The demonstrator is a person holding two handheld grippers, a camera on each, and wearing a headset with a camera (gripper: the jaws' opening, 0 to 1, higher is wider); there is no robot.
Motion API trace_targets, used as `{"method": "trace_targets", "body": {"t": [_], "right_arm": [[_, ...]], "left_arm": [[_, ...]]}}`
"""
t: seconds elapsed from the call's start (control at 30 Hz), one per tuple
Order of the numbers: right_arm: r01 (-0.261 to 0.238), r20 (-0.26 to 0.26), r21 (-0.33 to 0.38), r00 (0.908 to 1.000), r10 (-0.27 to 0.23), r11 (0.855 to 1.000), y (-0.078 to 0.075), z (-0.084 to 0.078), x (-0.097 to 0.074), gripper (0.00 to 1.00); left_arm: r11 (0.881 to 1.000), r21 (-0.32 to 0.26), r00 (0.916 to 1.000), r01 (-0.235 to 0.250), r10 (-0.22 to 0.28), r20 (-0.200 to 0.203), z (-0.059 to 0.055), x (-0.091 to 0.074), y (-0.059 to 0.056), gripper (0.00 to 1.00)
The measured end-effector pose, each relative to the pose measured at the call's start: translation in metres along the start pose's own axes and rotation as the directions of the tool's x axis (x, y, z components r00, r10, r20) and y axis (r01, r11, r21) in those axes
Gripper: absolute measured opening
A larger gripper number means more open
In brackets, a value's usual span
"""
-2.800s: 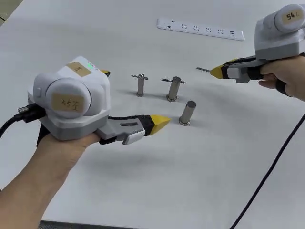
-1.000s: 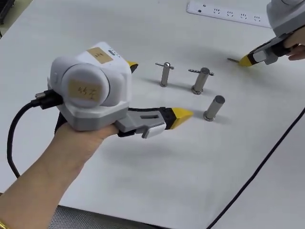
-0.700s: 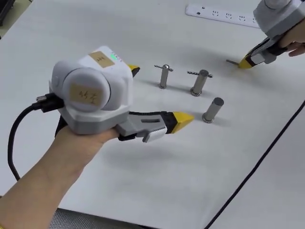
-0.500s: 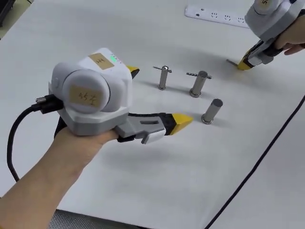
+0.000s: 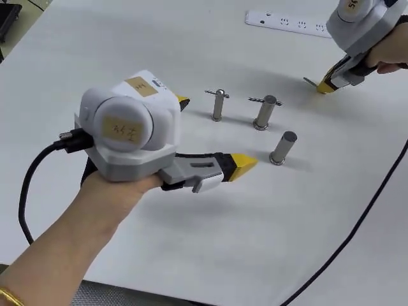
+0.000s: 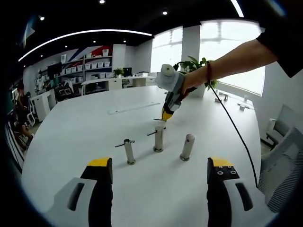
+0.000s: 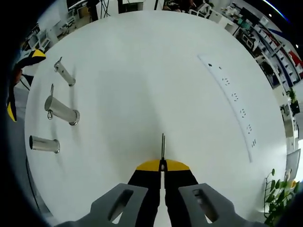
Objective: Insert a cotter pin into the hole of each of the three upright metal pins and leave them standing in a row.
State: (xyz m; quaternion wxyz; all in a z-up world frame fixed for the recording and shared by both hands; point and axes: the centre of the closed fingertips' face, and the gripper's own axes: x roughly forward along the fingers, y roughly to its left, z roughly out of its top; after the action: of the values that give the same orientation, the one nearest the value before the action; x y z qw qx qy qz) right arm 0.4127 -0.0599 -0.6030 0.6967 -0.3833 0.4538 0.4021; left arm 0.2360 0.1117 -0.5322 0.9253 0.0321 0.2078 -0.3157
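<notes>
Three upright metal pins stand on the white table. The left pin (image 5: 218, 105) and the middle pin (image 5: 264, 113) each carry a cotter pin through the top. The right pin (image 5: 283, 148) stands a bit nearer, with nothing through it. My left gripper (image 5: 215, 131) is open, its jaws wide apart just short of the pins (image 6: 158, 138). My right gripper (image 5: 326, 86) is far to the right of the row, tip down and low over the table. It is shut on a cotter pin (image 7: 162, 146) that sticks out ahead of the jaws.
A white power strip (image 5: 287, 24) lies at the table's far edge. A black cable (image 5: 357, 223) runs across the right side. My right gripper view has the three pins (image 7: 61, 109) at its left.
The head camera has shifted. My right gripper has pitched steeper, tip down, with the cotter pin still in it. The left gripper has stayed open near the pins.
</notes>
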Motion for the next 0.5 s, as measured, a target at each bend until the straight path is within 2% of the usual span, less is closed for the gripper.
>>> {"method": "trace_targets", "body": {"t": [0.07,0.13,0.2,0.27,0.33,0.4,0.43,0.5], "right_arm": [[0.008,0.021,-0.003,0.9997,-0.008,1.0,-0.002,0.0,-0.004,0.0],[-0.006,0.061,0.001,0.9981,0.005,1.0,-0.002,0.003,-0.004,0.0],[-0.005,0.08,-0.012,0.9968,0.006,1.0,0.0,0.004,-0.009,0.0],[-0.003,0.093,-0.022,0.9957,0.005,1.0,-0.005,0.004,-0.007,0.0],[0.002,0.111,-0.027,0.9938,0.001,1.0,-0.002,0.003,-0.01,0.0],[-0.003,0.138,-0.03,0.9905,0.007,1.0,0.01,0.003,-0.018,0.0],[0.002,0.147,-0.042,0.9891,0.005,0.999,0.003,0.004,-0.013,0.0],[0.003,0.166,-0.047,0.9861,0.005,0.999,0.007,0.004,-0.016,0.0]], "left_arm": [[1.0,-0.006,1.0,0.001,-0.001,-0.002,-0.001,-0.001,0.0,0.8],[1.0,-0.013,1.0,0.001,-0.001,-0.004,-0.002,-0.002,0.0,0.8],[1.0,-0.015,1.0,0.002,-0.002,-0.007,-0.002,-0.003,0.0,0.79],[1.0,-0.019,1.0,0.006,-0.006,-0.005,-0.002,-0.003,-0.001,0.77],[0.999,-0.041,0.9998,0.008,-0.007,0.02,0.003,-0.004,-0.001,0.76],[0.999,-0.045,0.9993,0.009,-0.007,0.036,0.008,-0.005,-0.002,0.75],[0.999,-0.048,0.999,0.012,-0.009,0.044,0.01,-0.005,-0.003,0.74],[0.998,-0.059,0.9987,0.019,-0.016,0.048,0.012,-0.005,-0.004,0.72]]}}
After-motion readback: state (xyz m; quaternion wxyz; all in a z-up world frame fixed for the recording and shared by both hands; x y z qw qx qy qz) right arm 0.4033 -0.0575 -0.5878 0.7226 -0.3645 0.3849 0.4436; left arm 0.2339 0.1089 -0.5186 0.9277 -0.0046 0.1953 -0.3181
